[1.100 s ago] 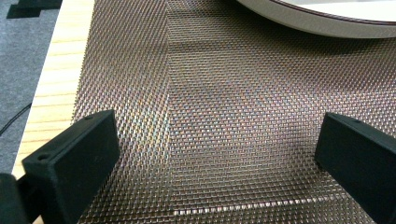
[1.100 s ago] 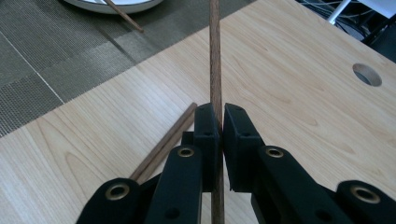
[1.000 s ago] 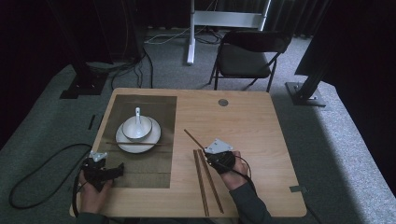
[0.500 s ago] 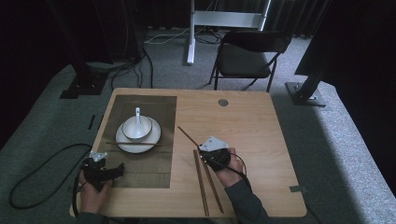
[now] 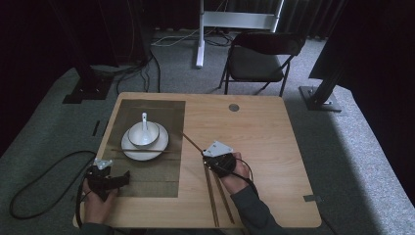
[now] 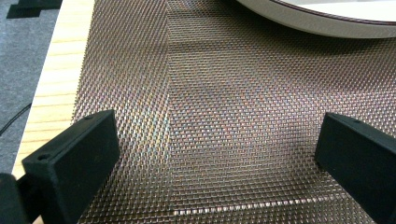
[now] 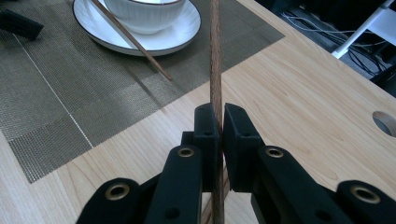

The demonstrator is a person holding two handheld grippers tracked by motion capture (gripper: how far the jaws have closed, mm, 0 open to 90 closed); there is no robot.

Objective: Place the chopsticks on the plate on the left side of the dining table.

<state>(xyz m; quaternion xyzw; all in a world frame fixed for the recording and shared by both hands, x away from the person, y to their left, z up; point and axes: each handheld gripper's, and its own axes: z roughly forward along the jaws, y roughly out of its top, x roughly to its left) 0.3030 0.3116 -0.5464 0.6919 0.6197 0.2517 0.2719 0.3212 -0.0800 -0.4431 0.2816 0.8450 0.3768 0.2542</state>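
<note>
One chopstick (image 7: pixel 215 70) is clamped in the right gripper (image 7: pixel 217 126); its mate (image 7: pixel 133 41) lies ahead across the plate (image 7: pixel 184 32). Left gripper (image 6: pixel 215 149) is held open. Placement beside the mate is judged next.

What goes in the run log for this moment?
right gripper: shut on chopstick | left gripper: open over placemat | second chopstick: on plate

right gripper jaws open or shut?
Shut: the right gripper has its black jaws clamped on a brown wooden chopstick, which passes between them with no gap.
</note>
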